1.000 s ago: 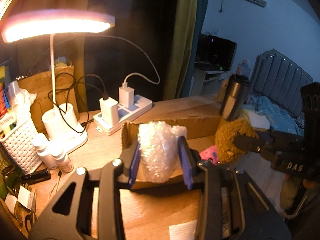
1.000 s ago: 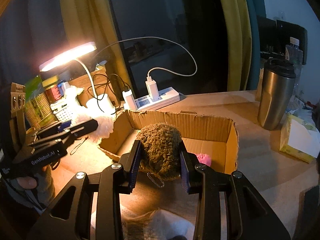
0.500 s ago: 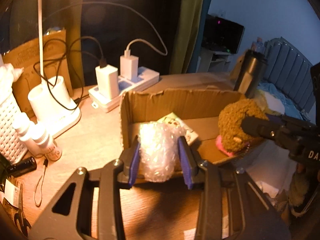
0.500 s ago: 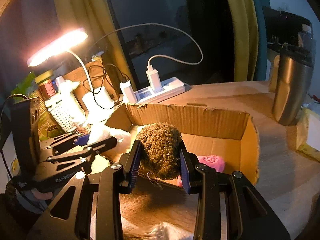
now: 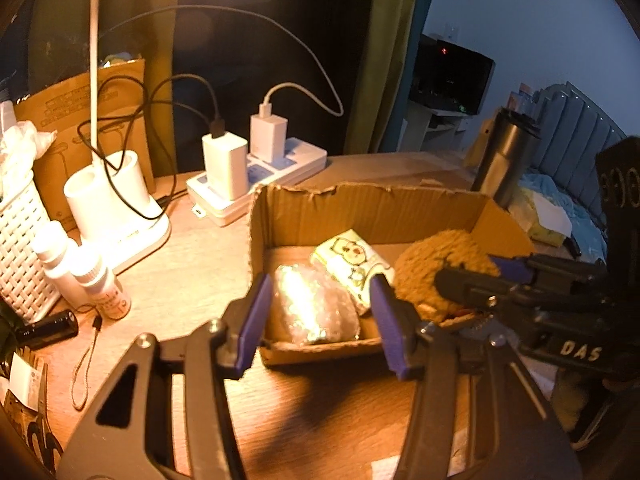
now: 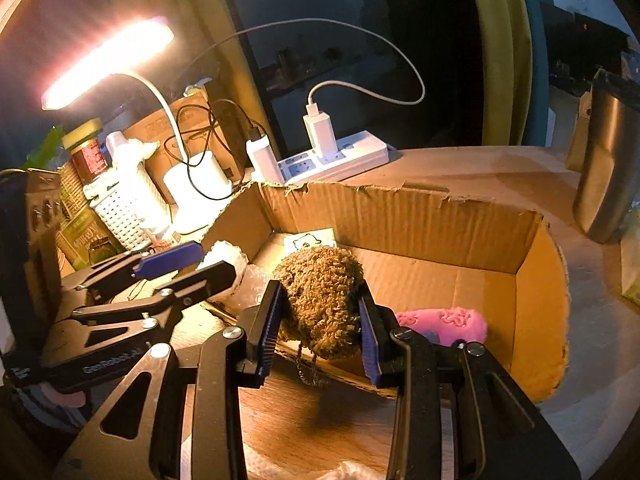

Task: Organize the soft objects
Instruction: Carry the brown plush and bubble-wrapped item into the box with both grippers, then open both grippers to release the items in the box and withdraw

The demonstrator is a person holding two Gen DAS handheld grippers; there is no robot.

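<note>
An open cardboard box (image 5: 360, 200) (image 6: 400, 216) sits on the wooden desk. A clear bubble-wrap bundle (image 5: 316, 308) lies on its floor at the near left corner. My left gripper (image 5: 322, 292) (image 6: 218, 260) straddles the bundle; its jaws are opening and the purple pads stand clear of it. My right gripper (image 6: 320, 296) (image 5: 468, 270) is shut on a brown fuzzy plush ball (image 6: 320, 300) (image 5: 436, 264), which hangs over the box's near wall with a small chain dangling below. A pink soft toy (image 6: 444, 324) and a cartoon tissue pack (image 5: 352, 260) (image 6: 310, 240) lie inside.
Behind the box is a white power strip (image 5: 280, 176) with two chargers and trailing cables. A lit desk lamp (image 6: 108, 60) with its white base (image 5: 108, 200), a white basket (image 5: 20, 232) and small bottles (image 5: 96, 280) crowd the left. A steel tumbler (image 5: 504, 160) stands at the right.
The left gripper sank into the box with the bubble wrap and its jaws widened, letting the bundle go. The right gripper came down and closer to the box with the plush ball.
</note>
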